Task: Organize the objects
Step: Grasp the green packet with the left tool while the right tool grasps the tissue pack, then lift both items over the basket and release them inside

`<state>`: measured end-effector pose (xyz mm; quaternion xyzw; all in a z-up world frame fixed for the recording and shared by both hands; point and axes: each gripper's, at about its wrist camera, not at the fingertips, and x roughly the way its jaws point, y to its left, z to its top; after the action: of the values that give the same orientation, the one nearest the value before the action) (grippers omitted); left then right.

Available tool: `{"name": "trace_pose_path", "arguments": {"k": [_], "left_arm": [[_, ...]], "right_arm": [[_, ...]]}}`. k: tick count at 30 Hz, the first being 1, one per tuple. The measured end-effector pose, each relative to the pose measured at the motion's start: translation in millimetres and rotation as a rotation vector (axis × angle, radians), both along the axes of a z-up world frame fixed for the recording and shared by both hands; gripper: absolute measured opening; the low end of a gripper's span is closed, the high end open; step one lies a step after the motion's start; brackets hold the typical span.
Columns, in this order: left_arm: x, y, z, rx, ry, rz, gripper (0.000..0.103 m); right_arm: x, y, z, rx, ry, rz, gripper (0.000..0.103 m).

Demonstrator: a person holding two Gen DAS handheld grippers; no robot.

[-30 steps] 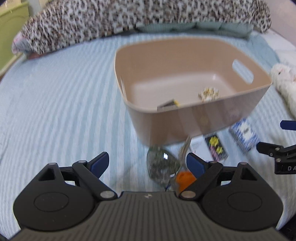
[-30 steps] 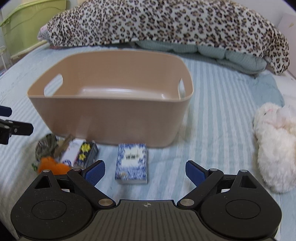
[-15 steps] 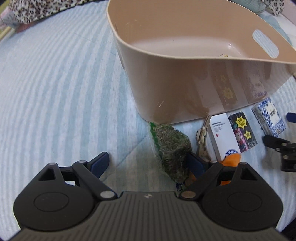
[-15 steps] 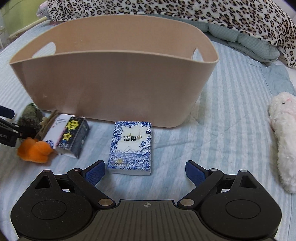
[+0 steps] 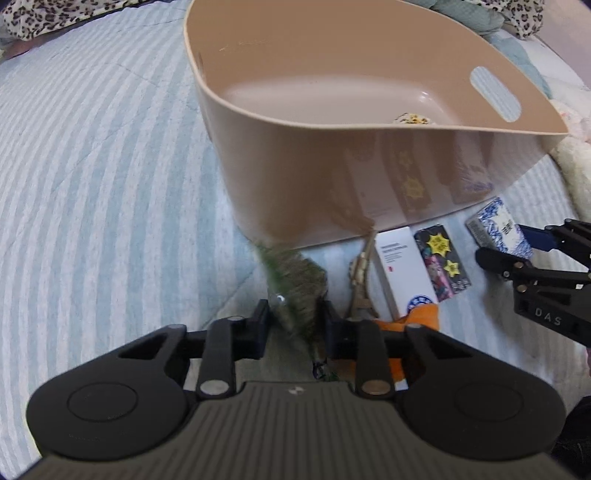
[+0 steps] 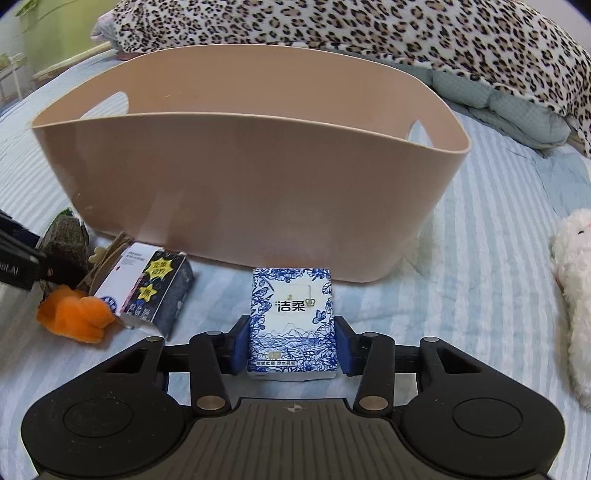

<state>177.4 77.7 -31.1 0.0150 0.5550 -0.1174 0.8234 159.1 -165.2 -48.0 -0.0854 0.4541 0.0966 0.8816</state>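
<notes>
A blue-and-white tissue pack (image 6: 293,321) lies flat on the striped bedspread (image 6: 491,229), just in front of the beige plastic bin (image 6: 240,177), with the right gripper (image 6: 291,345) closed on it, its blue pads (image 6: 341,347) pressed to the pack's two long sides. To the left, the left gripper (image 5: 293,325) has its jaws drawn in on a green-and-grey packet (image 5: 295,284) that sits beside the bin's front wall; motion blur makes it unclear whether the pads bite. Between the two packs a white box (image 6: 118,280) and a dark packet with yellow star stickers (image 6: 160,291) lie side by side, a small wooden piece (image 5: 360,266) leans against the bin's base, and an orange plush toy (image 6: 74,314) rests touching the white box. Inside the bin, a small yellow-patterned item (image 5: 412,118) sits on the floor near the far handle slot. A white fluffy toy (image 6: 572,295) lies at the bedspread's right edge, and a leopard-print pillow (image 6: 369,33) runs along the back.
</notes>
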Motion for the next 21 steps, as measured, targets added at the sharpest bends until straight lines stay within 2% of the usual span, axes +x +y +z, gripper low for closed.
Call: {"name": "trace_pose_path", "arguments": {"k": [6, 11, 21], "left_arm": [[-5.3, -1.7, 8.4, 0.008, -0.004, -0.018, 0.015], [-10.0, -4.3, 19.2, 0.016, -0.027, -0.038, 0.014], [-34.4, -25.3, 61.4, 0.042, -0.177, -0.093, 0.014]], "right_arm": [[-4.9, -2.7, 3.4, 0.009, 0.001, 0.011, 0.042], [-17.0, -8.6, 12.2, 0.011, -0.013, 0.009, 0.042], [-41.4, -28.2, 51.5, 0.049, -0.114, -0.017, 0.042]]}}
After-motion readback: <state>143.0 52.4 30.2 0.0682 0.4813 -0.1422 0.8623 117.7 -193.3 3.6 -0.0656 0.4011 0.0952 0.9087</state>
